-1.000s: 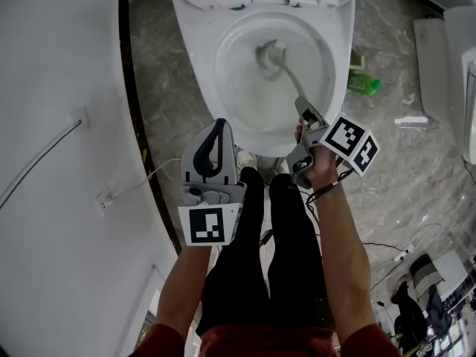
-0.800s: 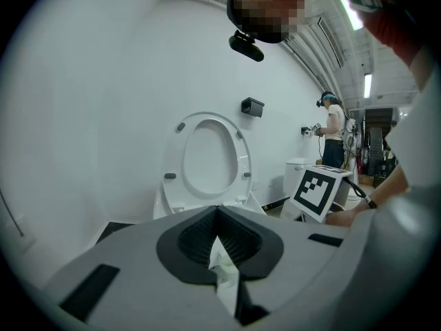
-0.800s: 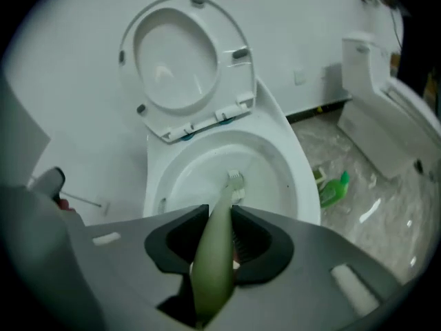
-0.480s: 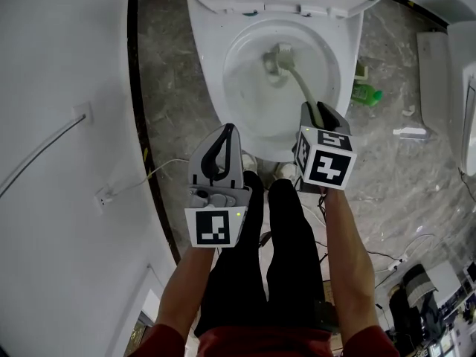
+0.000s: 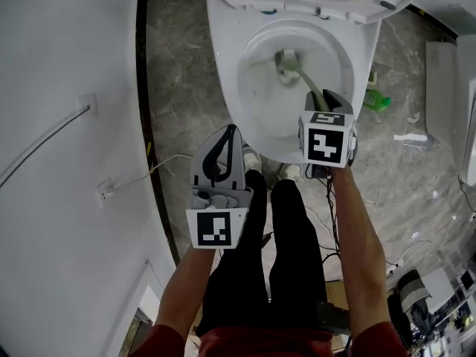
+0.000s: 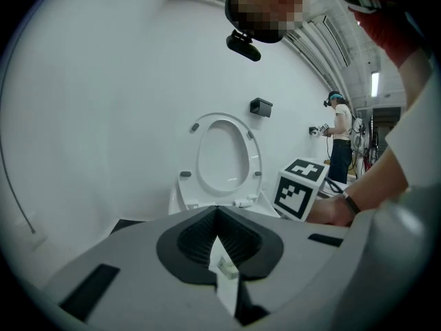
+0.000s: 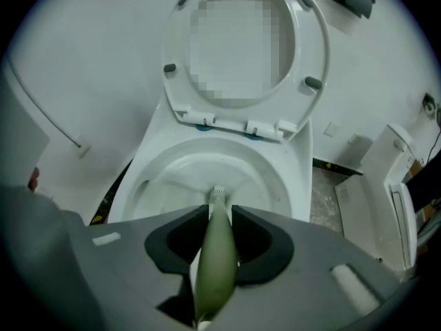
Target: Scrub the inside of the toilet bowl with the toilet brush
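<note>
Brush (image 5: 305, 79) head-down into bowl (image 5: 253, 104), handle toward right gripper (image 5: 332, 100) clamping it | left gripper (image 5: 222, 141) closed, empty

White wall (image 5: 67, 65) along the left, with a square socket plate (image 5: 88, 104) and a thin grey cable (image 5: 37, 155) running across it. Grey marbled floor (image 5: 178, 88), edged by a dark strip (image 5: 141, 88) at the foot of the wall. White cord (image 5: 152, 171) lying over this strip. Green bottle (image 5: 378, 100) on the floor, near a white unit (image 5: 442, 73) at the right edge. In the left gripper view, small black box (image 6: 260, 106) high on the far wall. Long bright lamp (image 6: 374, 83) at the right, above a distant person (image 6: 339, 140).
</note>
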A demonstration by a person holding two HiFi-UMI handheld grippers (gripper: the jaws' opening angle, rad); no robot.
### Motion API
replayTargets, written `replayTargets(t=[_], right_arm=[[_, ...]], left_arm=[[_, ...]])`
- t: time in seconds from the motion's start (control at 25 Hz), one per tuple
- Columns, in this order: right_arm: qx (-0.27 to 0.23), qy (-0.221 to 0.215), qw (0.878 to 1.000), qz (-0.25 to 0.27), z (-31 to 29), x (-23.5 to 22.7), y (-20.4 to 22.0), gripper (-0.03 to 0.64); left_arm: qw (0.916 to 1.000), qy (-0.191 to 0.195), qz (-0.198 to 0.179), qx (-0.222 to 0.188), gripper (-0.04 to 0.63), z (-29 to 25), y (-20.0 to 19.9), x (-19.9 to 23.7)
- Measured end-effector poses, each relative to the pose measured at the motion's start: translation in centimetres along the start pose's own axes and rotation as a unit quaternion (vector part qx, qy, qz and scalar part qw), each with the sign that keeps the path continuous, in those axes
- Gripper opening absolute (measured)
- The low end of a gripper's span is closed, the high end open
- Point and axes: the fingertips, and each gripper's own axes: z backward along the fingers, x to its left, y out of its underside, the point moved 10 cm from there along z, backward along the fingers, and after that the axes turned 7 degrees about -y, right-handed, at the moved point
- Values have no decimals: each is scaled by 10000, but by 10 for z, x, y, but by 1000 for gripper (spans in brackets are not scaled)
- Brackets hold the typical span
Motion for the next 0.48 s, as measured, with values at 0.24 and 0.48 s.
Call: replayTargets(t=[0.24,0.48], right_arm=[[-219,-47,9953,946,15,30,-6,115],[247,-3,9966,791,-30,14,-1,115]], left_arm=[[10000,-16,-13,-1,5,-2,-1,7],[10000,-24,31,-12,5,2,0,7]])
